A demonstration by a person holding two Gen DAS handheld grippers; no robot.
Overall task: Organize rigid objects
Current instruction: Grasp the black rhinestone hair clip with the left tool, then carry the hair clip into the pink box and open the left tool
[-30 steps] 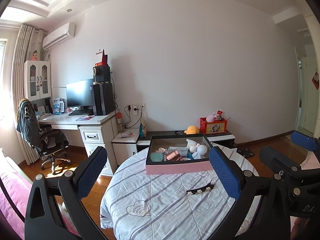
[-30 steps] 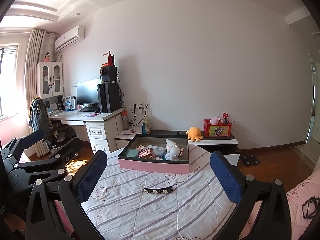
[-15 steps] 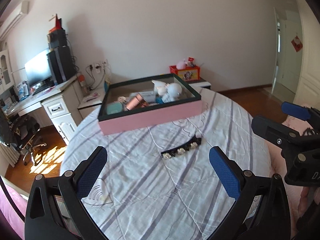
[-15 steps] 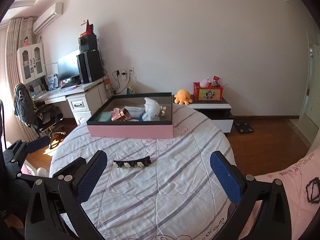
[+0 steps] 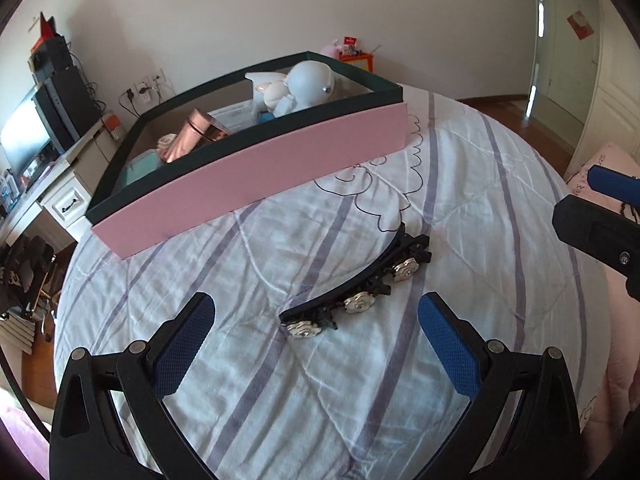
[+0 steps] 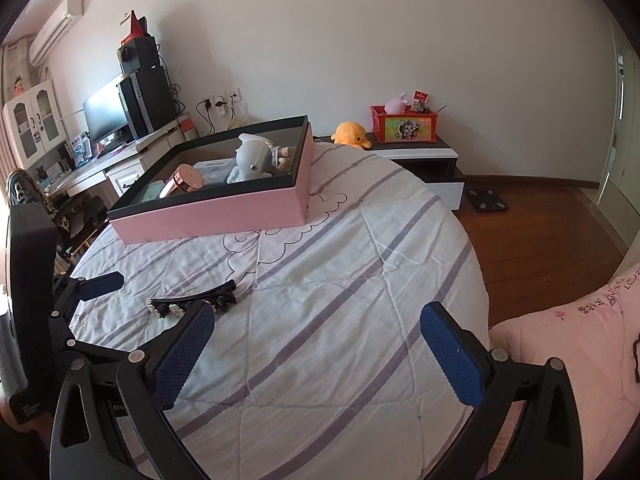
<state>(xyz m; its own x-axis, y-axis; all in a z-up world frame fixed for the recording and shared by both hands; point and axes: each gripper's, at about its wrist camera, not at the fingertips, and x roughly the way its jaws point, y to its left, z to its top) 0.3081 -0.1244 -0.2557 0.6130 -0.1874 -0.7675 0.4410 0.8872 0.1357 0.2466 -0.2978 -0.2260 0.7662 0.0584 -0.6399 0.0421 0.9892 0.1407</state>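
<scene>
A black hair clip with silver flower studs (image 5: 360, 284) lies on the striped white bedspread (image 5: 460, 184); it also shows in the right wrist view (image 6: 192, 304). Behind it stands a pink box with a dark rim (image 5: 256, 176), holding a white doll (image 5: 304, 84), a rose-gold cylinder (image 5: 196, 136) and a teal item. My left gripper (image 5: 316, 344) is open and empty, low over the bed, just short of the clip. My right gripper (image 6: 316, 348) is open and empty, to the right of the clip.
The round bed (image 6: 360, 264) drops off to wooden floor (image 6: 540, 232) on the right. A desk with monitor and computer tower (image 6: 136, 108) stands far left. A low cabinet (image 6: 420, 156) holds an orange plush and a red box. A pink quilt (image 6: 580, 340) lies at the right.
Both grippers have tilted down and moved in toward the bed. The left one has come close to the hair clip, which now lies between its open fingers' line.
</scene>
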